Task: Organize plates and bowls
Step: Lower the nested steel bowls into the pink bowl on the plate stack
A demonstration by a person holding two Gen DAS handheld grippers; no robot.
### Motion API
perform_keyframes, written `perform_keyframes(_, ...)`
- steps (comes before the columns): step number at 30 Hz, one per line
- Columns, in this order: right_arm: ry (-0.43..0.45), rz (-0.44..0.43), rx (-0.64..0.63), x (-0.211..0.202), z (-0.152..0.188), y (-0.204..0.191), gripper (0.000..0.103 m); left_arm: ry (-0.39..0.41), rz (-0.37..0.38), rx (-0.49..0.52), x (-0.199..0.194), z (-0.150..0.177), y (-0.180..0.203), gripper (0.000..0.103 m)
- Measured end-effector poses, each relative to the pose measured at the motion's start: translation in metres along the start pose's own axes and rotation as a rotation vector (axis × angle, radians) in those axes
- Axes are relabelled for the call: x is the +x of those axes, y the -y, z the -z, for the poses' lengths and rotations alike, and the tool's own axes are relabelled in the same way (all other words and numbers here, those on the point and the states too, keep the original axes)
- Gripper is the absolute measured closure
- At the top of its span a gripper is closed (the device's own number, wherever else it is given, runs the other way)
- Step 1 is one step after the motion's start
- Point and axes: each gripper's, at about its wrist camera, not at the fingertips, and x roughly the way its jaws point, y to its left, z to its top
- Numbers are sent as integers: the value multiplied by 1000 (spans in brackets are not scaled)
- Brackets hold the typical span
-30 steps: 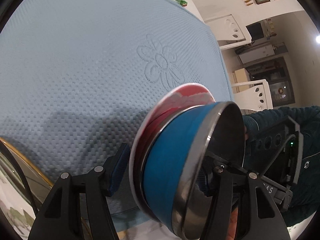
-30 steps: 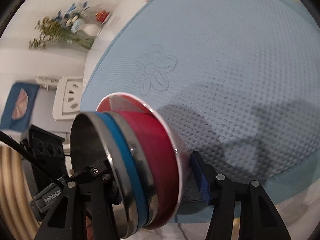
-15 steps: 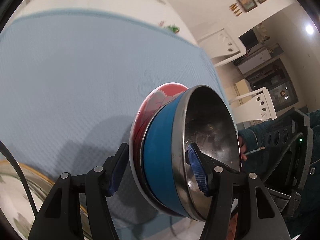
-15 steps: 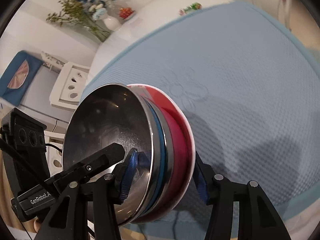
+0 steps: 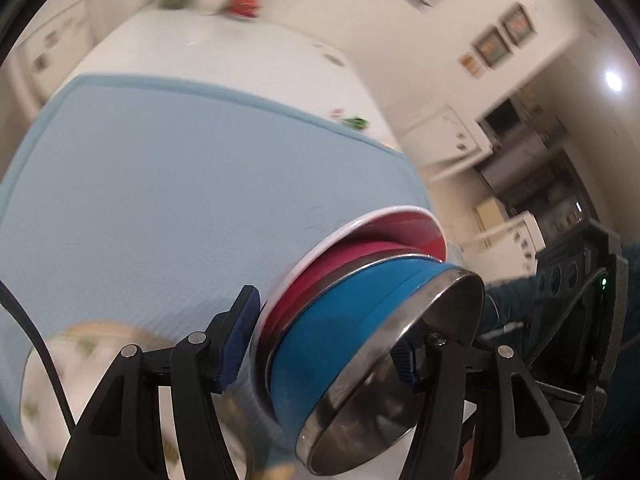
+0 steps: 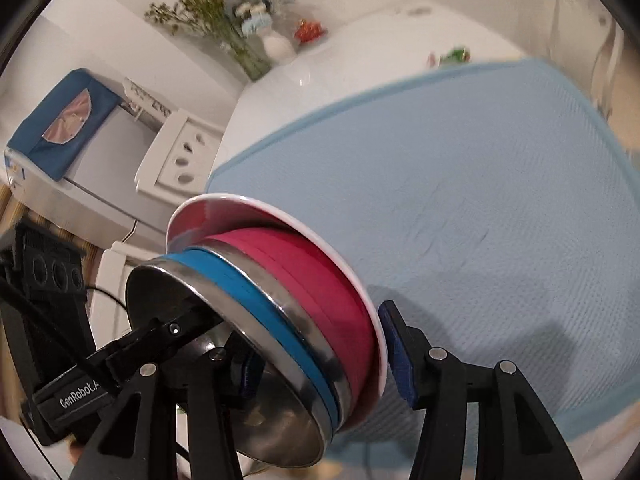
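Pale blue dimpled matting (image 5: 168, 200) covers most of the glossy white table (image 5: 224, 52), with a vase of dried flowers (image 6: 240, 44) at twelve o'clock. One stack hangs above the mat, tipped on its side: a blue bowl (image 5: 340, 328) with a steel rim nested in a red bowl (image 6: 312, 280), both on a round white-edged plate (image 6: 224, 204). The left gripper (image 5: 324, 354) clamps the stack from one side, the right gripper (image 6: 320, 364) from the opposite side, blue ribbed pads against plate and steel. One cream floral plate (image 5: 44, 380) lies blurred at seven o'clock.
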Motion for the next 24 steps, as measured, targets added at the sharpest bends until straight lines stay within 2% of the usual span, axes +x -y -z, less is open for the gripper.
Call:
perform_keyframes(5,-98,-37,-19,14,20,-36,51,4,-82,-100,-43,20,-23,46)
perform_keyframes(11,-239,-66,-105,34,41,-95,51,-1,-130,-190,-91,31,-62,46)
perform_keyframes(14,-282,-71,-114,47,51,-117,51,-2,-142,-208,-109,40,-82,46)
perform_keyframes(20,-379,-26,-100,89,76,-141,51,-58,-141,-277,-112,63,-125,46)
perform_keyframes(24,-397,15,-84,104,82,-143,51,-85,-117,-289,-105,72,-140,46)
